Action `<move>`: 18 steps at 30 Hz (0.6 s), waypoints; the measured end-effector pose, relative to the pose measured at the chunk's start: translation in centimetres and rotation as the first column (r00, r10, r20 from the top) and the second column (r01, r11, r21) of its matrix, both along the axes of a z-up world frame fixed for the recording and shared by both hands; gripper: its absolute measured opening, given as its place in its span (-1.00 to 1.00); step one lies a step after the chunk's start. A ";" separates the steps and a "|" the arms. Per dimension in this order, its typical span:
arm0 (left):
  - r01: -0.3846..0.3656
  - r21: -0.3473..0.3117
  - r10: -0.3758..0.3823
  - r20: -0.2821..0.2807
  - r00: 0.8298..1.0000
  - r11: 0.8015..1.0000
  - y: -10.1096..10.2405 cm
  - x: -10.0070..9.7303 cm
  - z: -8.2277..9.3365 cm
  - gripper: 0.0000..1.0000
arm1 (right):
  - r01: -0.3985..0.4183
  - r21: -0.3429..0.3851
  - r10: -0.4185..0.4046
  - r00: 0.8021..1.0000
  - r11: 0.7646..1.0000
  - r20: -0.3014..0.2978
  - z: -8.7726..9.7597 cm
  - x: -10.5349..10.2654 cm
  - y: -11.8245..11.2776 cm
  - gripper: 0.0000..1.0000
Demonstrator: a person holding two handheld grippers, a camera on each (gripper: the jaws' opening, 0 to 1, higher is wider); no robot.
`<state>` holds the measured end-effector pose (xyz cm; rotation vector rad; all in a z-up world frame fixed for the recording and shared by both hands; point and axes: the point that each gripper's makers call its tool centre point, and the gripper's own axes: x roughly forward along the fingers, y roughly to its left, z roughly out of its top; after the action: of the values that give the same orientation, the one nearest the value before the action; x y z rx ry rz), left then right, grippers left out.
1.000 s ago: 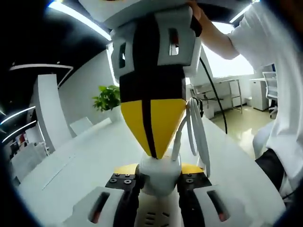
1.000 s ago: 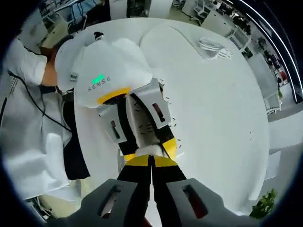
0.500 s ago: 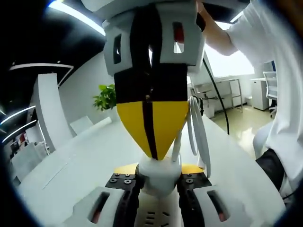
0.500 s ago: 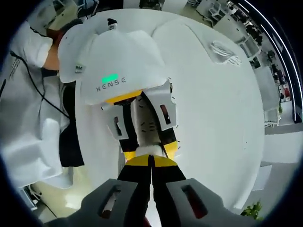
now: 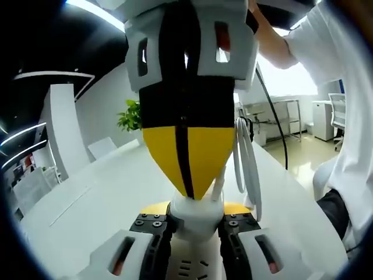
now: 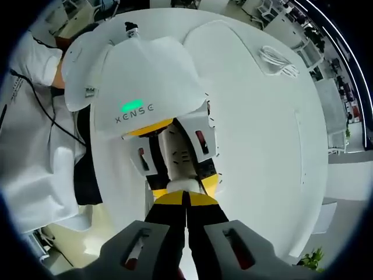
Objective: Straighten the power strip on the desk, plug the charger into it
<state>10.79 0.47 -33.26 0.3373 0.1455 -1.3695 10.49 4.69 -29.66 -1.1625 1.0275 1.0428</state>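
Holding the white power strip (image 5: pixel 195 224) at one end, your left tool (image 5: pixel 195 228) grasps it between both jaws, with slot openings on its face showing near the camera. From above, your right tool (image 5: pixel 187 149) comes down with its yellow tips pressed together, their point touching the top of that same end. In the right gripper view its jaws look clenched, with only a thin dark seam between them, and I cannot tell what, if anything, they pinch there; the left tool (image 6: pixel 175 154) lies beyond them with the strip (image 6: pixel 180 160) between its jaws.

A white cable (image 5: pixel 245 166) loops up just right of the strip's end and hangs down toward the tabletop (image 5: pixel 105 198). On the far right of the tabletop (image 6: pixel 256 134), well apart from both tools, lies a coiled white cable (image 6: pixel 278 60); whether that belongs to the charger I cannot say.

Judging by this, you are in the straightening part: the strip is gripped and appears raised off the tabletop rather than lying flat and squared. No charger sits in any socket that can be seen, so plugging in looks wholly left to do, after you set the strip down straight
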 end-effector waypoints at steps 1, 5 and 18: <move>-0.004 -0.002 0.004 -0.009 1.000 1.000 0.0 0.1 0.0 -0.35 | 0.031 0.027 -0.030 0.999 0.999 -0.031 -0.1 0.0 0.0 -1.00; -0.015 -0.006 0.015 -0.026 1.000 1.000 0.0 0.2 0.0 -0.36 | 0.049 0.048 -0.047 0.999 0.998 -0.027 0.0 0.2 -0.2 -1.00; -0.022 0.000 0.022 -0.013 1.000 1.000 -0.1 0.4 -0.1 -0.36 | 0.005 0.015 -0.004 0.999 1.000 -0.036 0.0 0.2 -0.3 -0.99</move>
<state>11.17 0.34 -33.31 0.3253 0.1596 -1.3501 10.66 4.39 -29.68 -1.1323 1.0485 1.0701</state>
